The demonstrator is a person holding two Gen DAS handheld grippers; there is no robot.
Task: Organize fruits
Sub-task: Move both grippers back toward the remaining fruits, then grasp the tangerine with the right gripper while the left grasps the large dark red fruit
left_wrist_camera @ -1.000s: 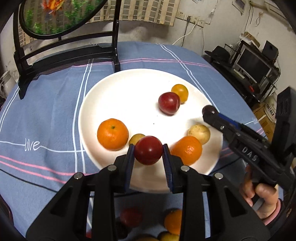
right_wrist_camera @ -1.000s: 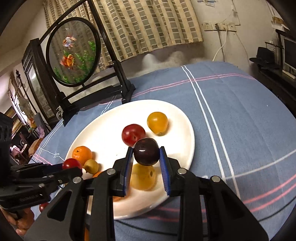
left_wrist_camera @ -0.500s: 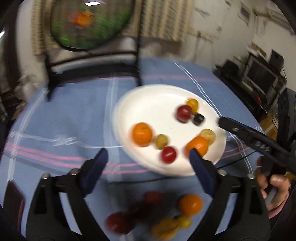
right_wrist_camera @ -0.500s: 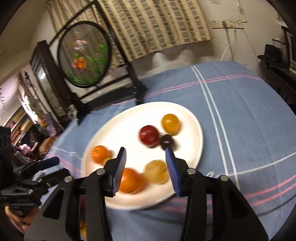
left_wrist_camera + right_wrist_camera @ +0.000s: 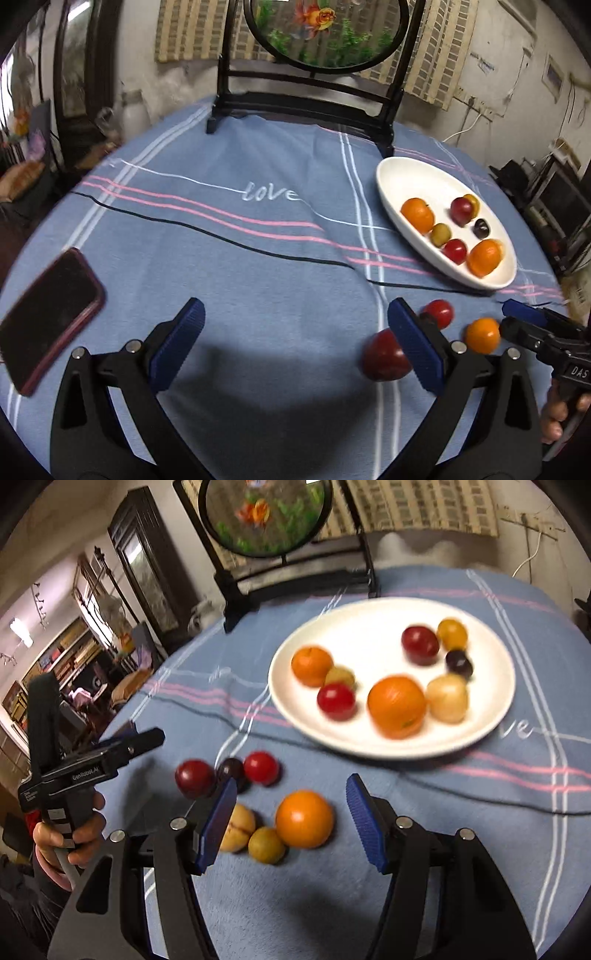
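Eight fruits lie on the round white plate [image 5: 491,716] at the far right of the blue striped tablecloth [image 5: 258,258]; six more cluster on the cloth nearer, among them a round orange [image 5: 304,819]. The right gripper [image 5: 291,823], jaws just opened and spread, hangs over that orange, gripping nothing. The left gripper [image 5: 295,347] gapes wide, empty, a dark red plum [image 5: 382,356] beside its right finger. A dark phone [image 5: 48,314] lies near left

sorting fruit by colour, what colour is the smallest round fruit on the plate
Very dark purple, almost black: the small fruit on the white plate. The right wrist view shows it best.
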